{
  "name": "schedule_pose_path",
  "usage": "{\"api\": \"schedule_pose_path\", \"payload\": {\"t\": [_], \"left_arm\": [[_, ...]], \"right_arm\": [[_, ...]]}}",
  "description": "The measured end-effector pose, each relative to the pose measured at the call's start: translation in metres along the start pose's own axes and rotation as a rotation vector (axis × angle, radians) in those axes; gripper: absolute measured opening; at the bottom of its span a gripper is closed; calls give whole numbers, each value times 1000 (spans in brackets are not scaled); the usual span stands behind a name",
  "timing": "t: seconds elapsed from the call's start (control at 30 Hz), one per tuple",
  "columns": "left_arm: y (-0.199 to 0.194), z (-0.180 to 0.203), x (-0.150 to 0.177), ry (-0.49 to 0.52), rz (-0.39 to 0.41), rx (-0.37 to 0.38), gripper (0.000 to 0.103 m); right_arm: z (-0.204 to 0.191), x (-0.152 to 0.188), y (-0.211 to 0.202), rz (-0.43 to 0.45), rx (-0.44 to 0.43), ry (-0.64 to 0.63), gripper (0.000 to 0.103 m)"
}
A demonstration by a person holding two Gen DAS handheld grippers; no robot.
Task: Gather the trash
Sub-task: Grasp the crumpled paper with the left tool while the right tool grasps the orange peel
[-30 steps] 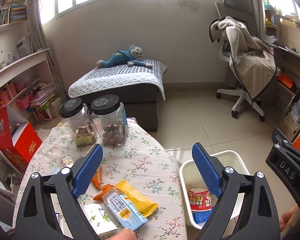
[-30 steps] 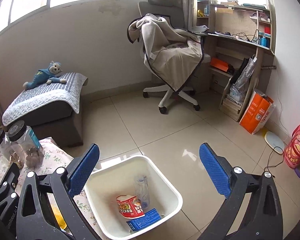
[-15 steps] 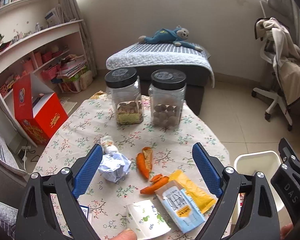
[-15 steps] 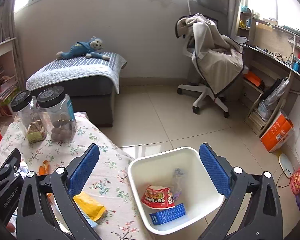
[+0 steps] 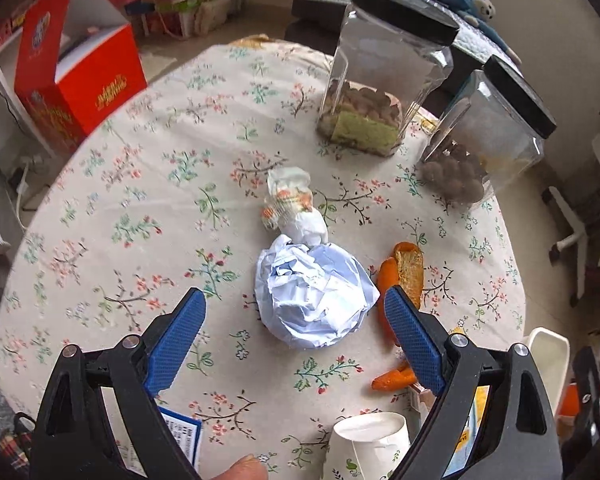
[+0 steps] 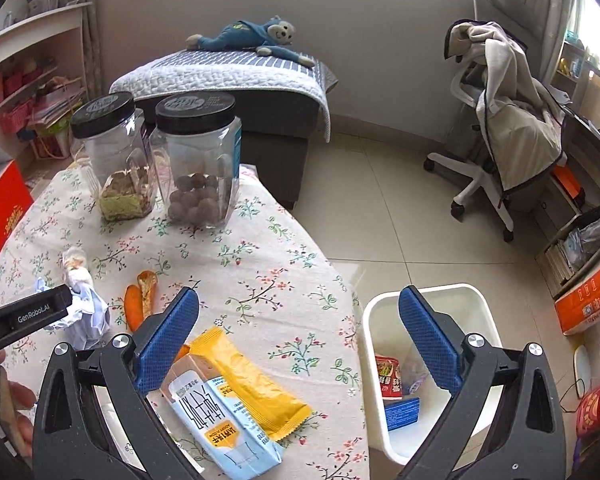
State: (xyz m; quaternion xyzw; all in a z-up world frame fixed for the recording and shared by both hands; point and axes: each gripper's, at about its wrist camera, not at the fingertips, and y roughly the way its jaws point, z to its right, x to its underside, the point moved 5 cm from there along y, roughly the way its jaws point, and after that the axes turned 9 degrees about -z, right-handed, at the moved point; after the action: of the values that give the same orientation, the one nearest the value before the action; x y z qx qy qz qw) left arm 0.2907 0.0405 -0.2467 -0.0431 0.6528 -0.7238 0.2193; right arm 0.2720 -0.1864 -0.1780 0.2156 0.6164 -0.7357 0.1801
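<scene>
Floral table: left hand-held gripper wide, empty, above paper ball.

Two lidded jars (both part-filled), one paper cup.

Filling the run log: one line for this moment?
phase: reach | left gripper: open over crumpled pale-blue paper ball | right gripper: open, empty | white plastic bin: part-filled

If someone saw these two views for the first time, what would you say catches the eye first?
First, the crumpled pale-blue paper ball in the middle of the floral tablecloth, framed by the open left tongs. Next, two clear plastic jars with black lids stand at the table's far edge. In the right view, the white plastic bin on the floor beside the table already holds wrappers.
</scene>
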Motion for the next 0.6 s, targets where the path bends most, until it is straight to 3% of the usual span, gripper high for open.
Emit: {"api": "schedule_pose_path", "payload": {"t": [0.13,0.17,0.23,0.33,0.6], "left_arm": [[16,-1,2,16,-63,61,44],[15,-2,2,17,-68,80,44],[9,-5,1,26,-54,101,24],[-10,-12,-1,32,-29,156,19],[-73,-61,-18,41,244,112,19]], "right_arm": [[-18,1,12,-59,-60,-33,96],[-23,2,15,-77,-77,-41,96],[-34,5,22,-115,-110,-54,96],[-53,9,33,-172,-160,-84,96],[-111,3,70,-291,-235,-132,96]]}}
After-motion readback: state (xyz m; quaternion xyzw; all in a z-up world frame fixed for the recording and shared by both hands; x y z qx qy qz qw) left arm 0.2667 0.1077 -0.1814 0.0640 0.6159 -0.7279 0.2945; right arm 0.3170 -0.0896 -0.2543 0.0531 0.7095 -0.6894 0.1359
